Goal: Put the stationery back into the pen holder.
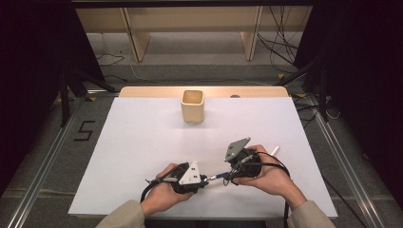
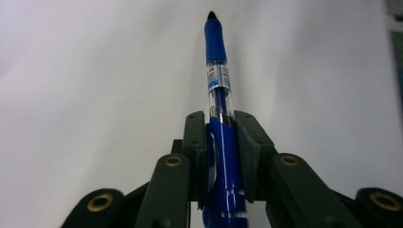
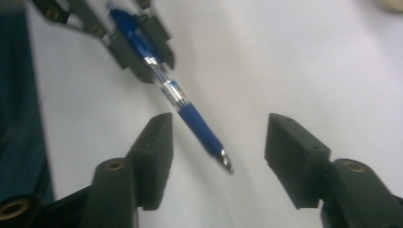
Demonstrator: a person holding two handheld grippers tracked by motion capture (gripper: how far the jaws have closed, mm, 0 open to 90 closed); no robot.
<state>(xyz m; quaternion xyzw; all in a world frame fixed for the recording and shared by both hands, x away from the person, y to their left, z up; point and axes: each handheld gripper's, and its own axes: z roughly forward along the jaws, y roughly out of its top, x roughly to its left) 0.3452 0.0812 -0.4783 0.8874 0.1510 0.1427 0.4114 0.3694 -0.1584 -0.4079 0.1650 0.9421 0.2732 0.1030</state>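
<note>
- The left gripper [image 2: 221, 142] has its jaws clamped on the rear half of a blue pen [image 2: 219, 95], whose tip sticks straight out past them.
- The right gripper [image 3: 218, 147] has its jaws wide apart; the pen's tip lies in the gap between them, touching neither.
- Both are just above the white tabletop [image 1: 142, 142].

High view looks down from above; both close gripper views share the pen [image 2: 219, 95].

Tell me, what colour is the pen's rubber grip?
Blue, on the clear-barrelled plastic pen; the left gripper view shows it best.
</note>
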